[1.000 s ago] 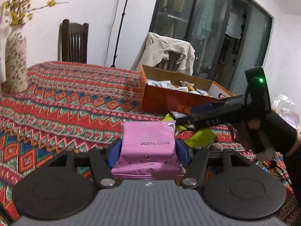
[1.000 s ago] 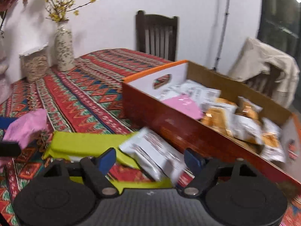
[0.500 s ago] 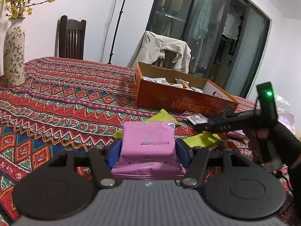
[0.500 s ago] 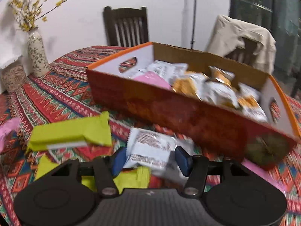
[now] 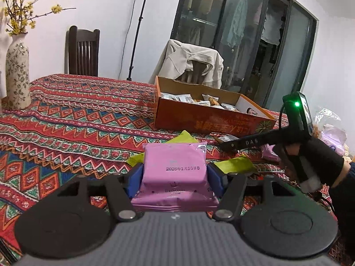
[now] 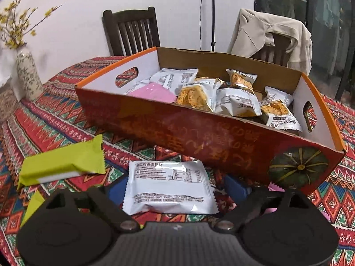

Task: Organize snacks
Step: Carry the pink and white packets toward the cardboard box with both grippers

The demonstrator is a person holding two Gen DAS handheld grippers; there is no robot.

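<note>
- Left gripper (image 5: 174, 175) clamped on a pink pack (image 5: 174, 168); the box (image 5: 206, 119) lies ahead and right of it
- Right gripper (image 6: 170, 188) has just been opening — jaws apart, astride a white pack (image 6: 168, 188) on the bench, long axis across them; box straight ahead, nearer this hand

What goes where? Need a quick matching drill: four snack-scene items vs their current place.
Items:
1. pink packet
2. white packet
3. green packet
4. orange box

Places:
A. on the cloth between the open pads of the right tool
B. on the cloth, left of the white one
C. clamped in the left tool
D. holds many snacks already

Pairs: 1-C, 2-A, 3-B, 4-D
</note>
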